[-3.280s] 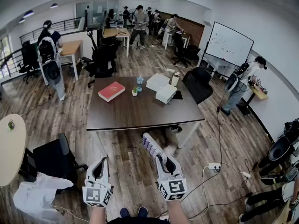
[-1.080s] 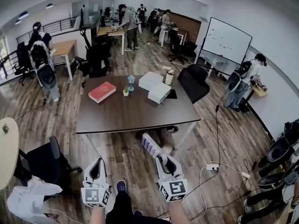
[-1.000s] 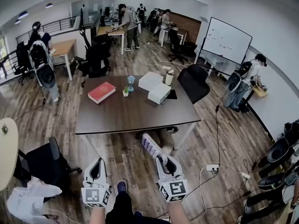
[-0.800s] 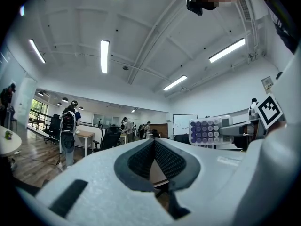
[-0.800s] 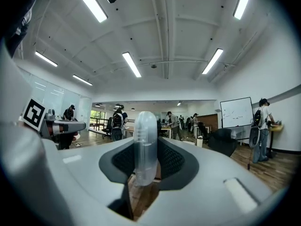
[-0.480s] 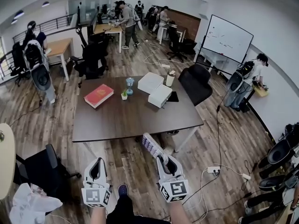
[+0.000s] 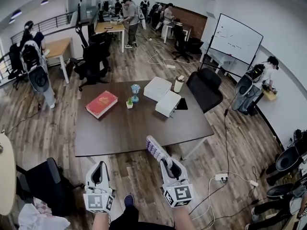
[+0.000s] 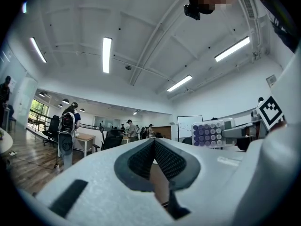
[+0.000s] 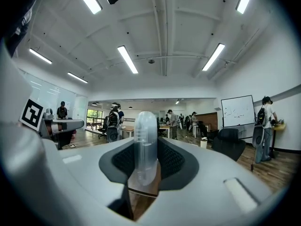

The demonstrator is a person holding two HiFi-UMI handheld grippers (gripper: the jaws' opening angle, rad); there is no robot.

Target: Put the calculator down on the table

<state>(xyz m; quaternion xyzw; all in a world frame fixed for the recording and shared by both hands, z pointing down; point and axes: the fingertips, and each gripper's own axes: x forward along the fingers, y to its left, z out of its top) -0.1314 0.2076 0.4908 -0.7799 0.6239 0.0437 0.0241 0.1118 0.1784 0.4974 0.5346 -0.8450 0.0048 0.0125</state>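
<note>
A: Where is the calculator (image 7: 154,149) sitting?
B: It's hanging just beside the table's (image 7: 139,128) near edge, with the right gripper's (image 7: 168,165) narrow jaws pinching its end.
A: Left gripper (image 7: 99,170)?
B: Hovering short of that edge, jaws together, gripping nothing.

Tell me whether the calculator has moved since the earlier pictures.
Yes. The calculator has moved toward the table; its tip now overlaps the table's near edge.

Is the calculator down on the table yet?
No, the calculator is clamped edge-on in the right tongs, not lying on the table.
</note>
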